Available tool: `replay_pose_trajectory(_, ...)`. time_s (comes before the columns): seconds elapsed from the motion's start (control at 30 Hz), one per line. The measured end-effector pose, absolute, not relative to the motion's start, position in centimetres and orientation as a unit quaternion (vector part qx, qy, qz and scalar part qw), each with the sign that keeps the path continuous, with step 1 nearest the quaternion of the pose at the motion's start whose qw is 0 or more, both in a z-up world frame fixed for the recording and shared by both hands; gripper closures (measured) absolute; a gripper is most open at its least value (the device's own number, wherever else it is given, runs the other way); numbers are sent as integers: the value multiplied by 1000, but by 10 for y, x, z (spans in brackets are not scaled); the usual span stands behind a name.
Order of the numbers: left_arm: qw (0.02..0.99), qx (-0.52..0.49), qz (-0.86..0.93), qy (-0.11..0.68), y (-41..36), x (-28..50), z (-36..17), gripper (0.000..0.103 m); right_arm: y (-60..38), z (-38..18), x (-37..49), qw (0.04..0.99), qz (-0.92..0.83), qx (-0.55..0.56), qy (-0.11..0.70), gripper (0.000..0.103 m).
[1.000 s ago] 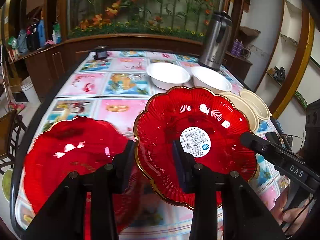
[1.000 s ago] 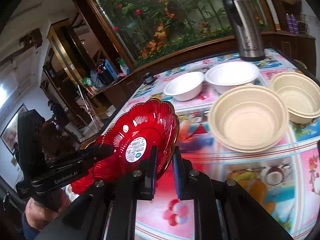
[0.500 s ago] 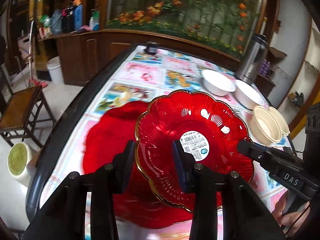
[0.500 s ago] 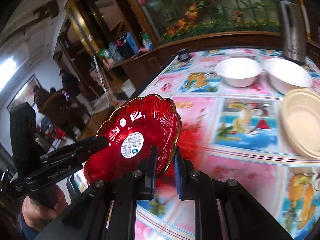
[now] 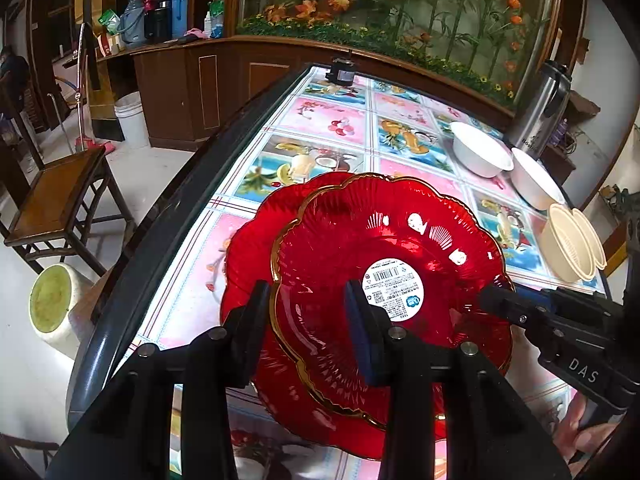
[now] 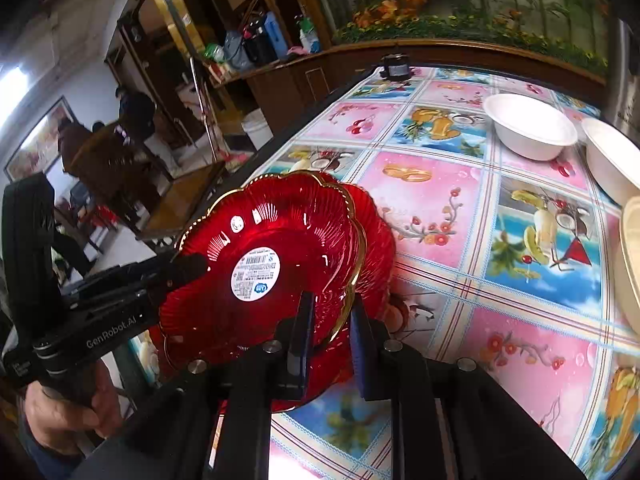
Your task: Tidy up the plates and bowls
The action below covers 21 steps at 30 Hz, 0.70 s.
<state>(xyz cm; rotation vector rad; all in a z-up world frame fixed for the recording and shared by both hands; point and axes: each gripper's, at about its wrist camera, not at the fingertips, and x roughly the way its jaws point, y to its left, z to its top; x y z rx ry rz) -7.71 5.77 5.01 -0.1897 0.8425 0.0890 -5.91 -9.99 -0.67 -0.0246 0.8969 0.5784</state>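
Note:
A red scalloped glass plate with a gold rim and a white sticker (image 5: pixel 384 252) (image 6: pixel 264 240) is held over a second red plate (image 5: pixel 248 248) (image 6: pixel 380 240) that lies on the table near its left edge. My left gripper (image 5: pixel 306 312) straddles the held plate's near rim, its jaws apart. My right gripper (image 6: pixel 328 320) is shut on the plate's rim from the other side. Two white bowls (image 5: pixel 480 152) (image 6: pixel 528 128) and two cream bowls (image 5: pixel 568 244) stand farther right.
The table has a fruit-print cloth (image 6: pixel 460 208) and a dark rounded edge (image 5: pixel 160 232). A steel thermos (image 5: pixel 540 112) stands at the far right and a small black object (image 5: pixel 342 74) at the far end. A wooden chair (image 5: pixel 52 200) and a stool (image 5: pixel 52 304) stand on the floor to the left.
Both grippers carried the held red plate leftward, from beside the second red plate to directly over it. The right gripper kept its grip on the rim.

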Motion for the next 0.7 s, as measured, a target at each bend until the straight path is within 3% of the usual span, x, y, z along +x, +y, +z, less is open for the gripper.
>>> replay_pose_trajectory(0.2,905,-73,49,415,56,-76,49,64,-91,-10,-56,854,276,-34,440,83)
replay_pose_trajectory(0.33,908,-65,51,410,54,-77,51,51,-87,-11,-58,853,274,-46,442,81)
replay_pose_trajectory(0.7,912,-73,50,400,57,-81,58,51,-101,5,-61,864,274,-20,422,79)
